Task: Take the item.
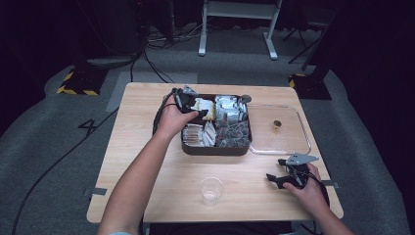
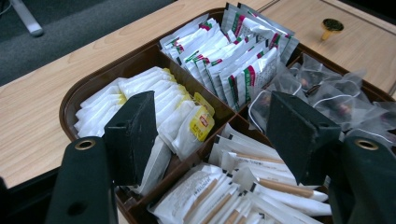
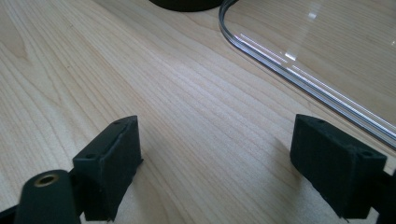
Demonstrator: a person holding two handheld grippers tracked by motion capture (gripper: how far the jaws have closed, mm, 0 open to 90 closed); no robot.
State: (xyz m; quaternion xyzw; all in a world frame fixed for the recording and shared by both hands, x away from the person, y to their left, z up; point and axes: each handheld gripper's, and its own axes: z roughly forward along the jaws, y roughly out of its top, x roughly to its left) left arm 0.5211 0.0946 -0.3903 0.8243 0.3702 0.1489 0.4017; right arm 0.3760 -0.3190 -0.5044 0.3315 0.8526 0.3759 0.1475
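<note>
My left tongs (image 2: 205,135) hang spread over the tea bags (image 2: 154,105) in the box (image 1: 215,149). I should lower slowly and pinch one only. My right tongs (image 3: 217,163) rest spread on the table (image 3: 93,70).

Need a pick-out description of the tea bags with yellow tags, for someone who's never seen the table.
Find the dark brown divided tray at the middle of the wooden table. Look in its far-left compartment, under the open left gripper. The tea bags with yellow tags are plain white paper pouches; the neighbours are silver sachets, clear mesh bags and white stick packets.
</note>
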